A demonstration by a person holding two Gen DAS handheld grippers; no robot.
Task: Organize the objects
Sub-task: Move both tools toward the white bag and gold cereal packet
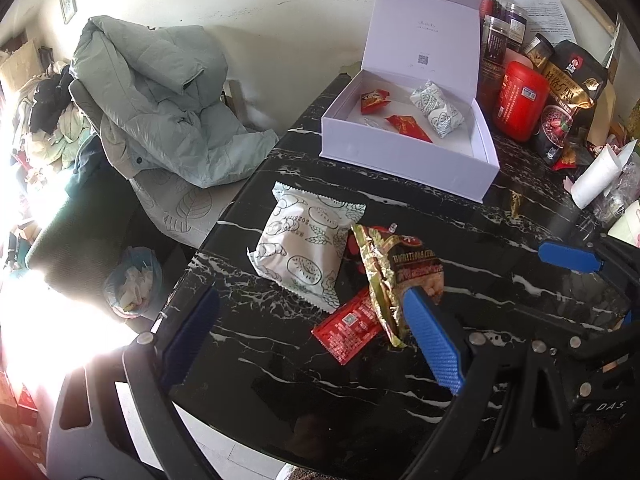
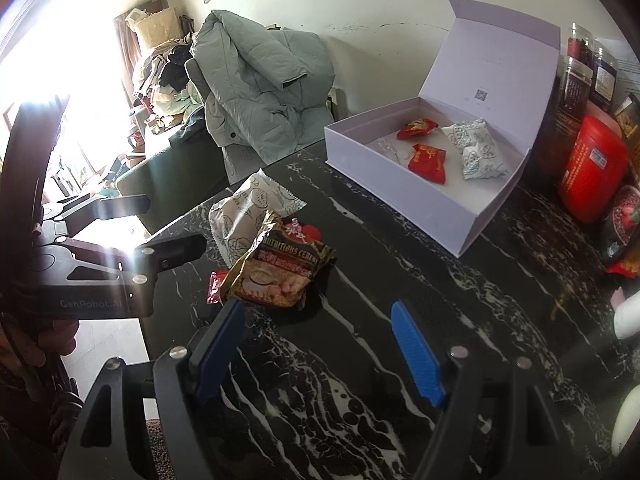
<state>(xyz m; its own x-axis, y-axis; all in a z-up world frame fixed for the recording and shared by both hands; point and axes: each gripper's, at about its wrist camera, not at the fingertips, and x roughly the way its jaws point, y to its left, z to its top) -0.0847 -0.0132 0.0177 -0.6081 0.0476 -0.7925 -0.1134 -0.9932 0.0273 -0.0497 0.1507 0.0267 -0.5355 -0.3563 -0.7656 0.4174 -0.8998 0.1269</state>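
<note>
On the black marble table (image 1: 500,240) lie a white pastry packet (image 1: 304,248), a gold cereal sachet (image 1: 396,276) and a flat red sachet (image 1: 348,332), bunched together. My left gripper (image 1: 312,296) hovers over them, open, its right finger in front of the cereal sachet. In the right wrist view my right gripper (image 2: 318,305) stands open just short of the cereal sachet (image 2: 280,272), nothing between its pads. The white packet (image 2: 248,208) lies behind it. The open white box (image 1: 408,160) holds two red packets and white packets. My left gripper (image 2: 176,220) shows at left.
A red canister (image 1: 520,100), jars and a dark snack bag (image 1: 568,92) crowd the table's far right. A chair with a grey-green coat (image 1: 160,100) and a bin with a blue liner (image 1: 134,280) stand off the left edge. A white roll (image 1: 596,180) lies at right.
</note>
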